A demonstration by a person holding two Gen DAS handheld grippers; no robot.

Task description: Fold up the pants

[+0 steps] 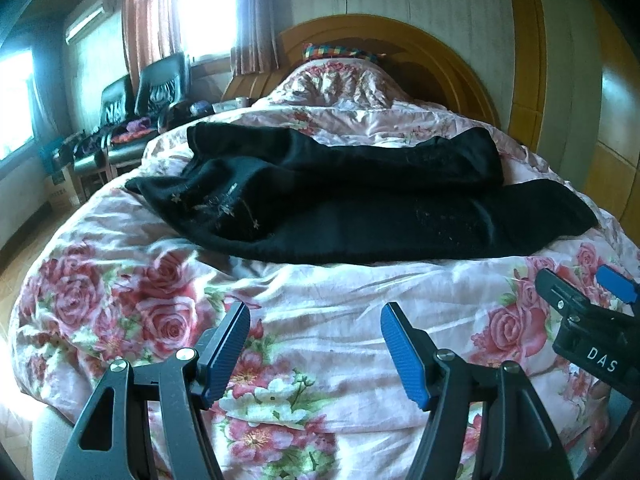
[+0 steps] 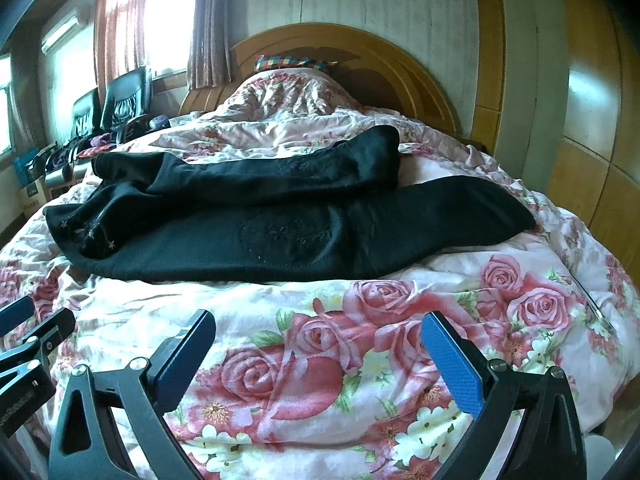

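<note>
Two wide-open, empty claws, left (image 1: 314, 354) and right (image 2: 320, 364); embroidered oval on pants (image 2: 280, 216) only from right.

Both wrist fisheyes sit low at the bed's foot, looking along the floral quilt (image 1: 320, 300) toward the headboard (image 2: 344, 44). Both share the black pants (image 2: 280, 220) mid-frame, seen close by.

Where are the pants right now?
The black pants lie spread across the floral quilt mid-bed in both views, beyond both open hand-held grippers, untouched.
</note>
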